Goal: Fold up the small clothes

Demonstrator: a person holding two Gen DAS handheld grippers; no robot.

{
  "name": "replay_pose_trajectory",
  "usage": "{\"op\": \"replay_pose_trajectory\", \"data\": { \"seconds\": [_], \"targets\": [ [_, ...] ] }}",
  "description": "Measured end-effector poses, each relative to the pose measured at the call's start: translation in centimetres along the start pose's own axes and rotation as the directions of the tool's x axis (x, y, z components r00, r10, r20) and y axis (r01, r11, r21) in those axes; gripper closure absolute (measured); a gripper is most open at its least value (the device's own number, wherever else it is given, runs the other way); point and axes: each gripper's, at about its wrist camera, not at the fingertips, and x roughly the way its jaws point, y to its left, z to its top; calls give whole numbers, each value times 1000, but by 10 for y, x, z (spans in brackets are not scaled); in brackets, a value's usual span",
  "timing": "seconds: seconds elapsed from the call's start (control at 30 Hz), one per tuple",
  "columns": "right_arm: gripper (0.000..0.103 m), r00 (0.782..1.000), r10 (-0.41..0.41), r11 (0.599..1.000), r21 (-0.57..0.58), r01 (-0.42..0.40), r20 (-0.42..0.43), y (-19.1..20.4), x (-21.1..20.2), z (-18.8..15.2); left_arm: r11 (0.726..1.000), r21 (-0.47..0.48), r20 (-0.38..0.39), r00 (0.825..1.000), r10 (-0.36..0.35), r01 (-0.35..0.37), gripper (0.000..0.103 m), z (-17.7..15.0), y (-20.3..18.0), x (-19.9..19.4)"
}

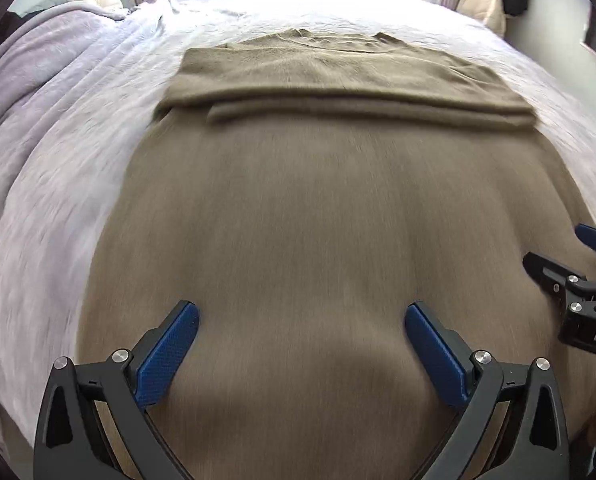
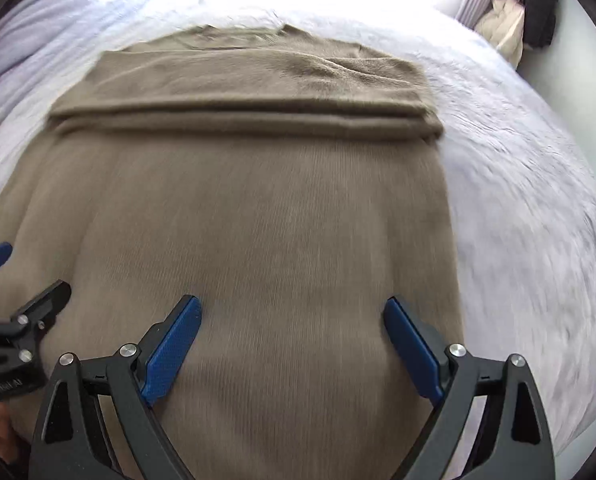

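The letters "DA" show in white on the right gripper (image 1: 570, 264). Both it and the left gripper (image 1: 302, 312) have blue fingers (image 2: 173, 344) spread wide, holding nothing, above the soft brown knit sweater (image 2: 257, 208) lying flat on the pale purple bed (image 2: 518, 220).

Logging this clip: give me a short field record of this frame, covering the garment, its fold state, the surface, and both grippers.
garment: olive-brown knit sweater, neck end far from the cameras
fold state: sleeves folded across the chest in a band; lower body still flat
surface: white quilted bed cover
left hand-held gripper: open, above the near part, holding nothing
right hand-held gripper: open, above the near part, holding nothing
image quality: motion blur in both views
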Motion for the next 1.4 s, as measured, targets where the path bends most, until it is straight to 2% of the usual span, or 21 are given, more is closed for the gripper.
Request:
{"op": "replay_pose_trajectory", "data": {
  "seconds": [0.13, 0.27, 0.37, 0.4, 0.47, 0.53, 0.63, 0.7, 0.73, 0.8, 0.83, 0.9, 0.93, 1.0, 1.03, 1.1, 1.2, 1.23, 1.27, 1.33, 1.4],
  "targets": [
    [9, 995, 47, 999, -18, -46, 83, -6, -31, -56, 999, -3, -48, 998, -44, 44, 0, -31, 6, -25],
    [9, 995, 87, 993, -85, -84, 41, -9, -50, -85, 998, 26, -101, 993, -55, 58, 0, -43, 11, -29],
    [9, 995, 96, 994, -59, -95, 18, -17, -66, -82, 997, 5, -128, 989, -74, 76, 0, -40, 14, -43],
    [9, 995, 95, 994, -55, -93, 39, -18, -71, -73, 997, -3, -95, 992, -81, 81, 0, -33, 15, -51],
    [9, 988, 59, 997, -57, -52, 140, -15, -87, -48, 997, -13, -28, 997, -73, 73, 0, -17, 13, -59],
    [9, 969, 19, 997, -74, -1, 245, -7, -97, -7, 998, -35, 1, 999, -53, 53, 0, 16, 9, -51],
    [9, 964, 12, 997, -76, 8, 265, 8, -78, 65, 992, -112, 40, 998, -54, 58, 0, 74, 5, -31],
    [9, 972, -23, 998, -48, 36, 234, 15, -51, 105, 985, -173, 59, 998, 2, 9, 0, 112, 7, -17],
    [9, 975, -42, 998, -42, 52, 218, 18, -39, 118, 979, -206, 64, 998, 24, -10, 0, 130, 9, -10],
    [9, 978, -76, 997, -18, 81, 196, 18, -11, 143, 965, -263, 58, 998, 23, -7, 0, 158, 16, 4],
    [9, 979, -74, 997, 3, 74, 189, 15, -2, 148, 958, -288, 55, 998, 6, 10, 0, 168, 22, 11],
    [9, 990, 7, 999, 35, -12, 140, 3, 23, 156, 954, -299, 33, 999, -26, 35, 0, 180, 24, 29],
    [9, 994, 35, 998, 57, -41, 99, -3, 37, 158, 956, -291, 9, 1000, -24, 26, 0, 184, 22, 40],
    [9, 999, 47, 994, 96, -47, 6, -16, 73, 159, 967, -254, -87, 996, 10, -32, 0, 183, 16, 68],
    [9, 999, 50, 993, 112, -49, -9, -24, 81, 154, 972, -230, -113, 993, 25, -51, 0, 184, 15, 81],
    [9, 998, 37, 990, 133, -42, 40, -42, 79, 146, 982, -185, -68, 998, 15, -27, 0, 178, 18, 83],
    [9, 996, -65, 981, 188, 51, 67, -71, 67, 138, 986, -167, -54, 999, -9, 0, 0, 176, 31, 77],
    [9, 993, -110, 971, 218, 97, 44, -82, 66, 135, 984, -176, -58, 998, 5, -16, 0, 175, 36, 74],
    [9, 994, -109, 966, 240, 99, 29, -91, 65, 134, 980, -200, -59, 998, 10, -21, 0, 175, 40, 67],
    [9, 997, -22, 956, 292, -1, 73, -102, 50, 127, 967, -254, -22, 1000, -17, 11, 0, 171, 42, 52],
    [9, 990, 19, 951, 303, -61, 137, -97, 28, 117, 959, -270, -5, 996, -86, 82, 0, 157, 33, 38]
  ]
}}
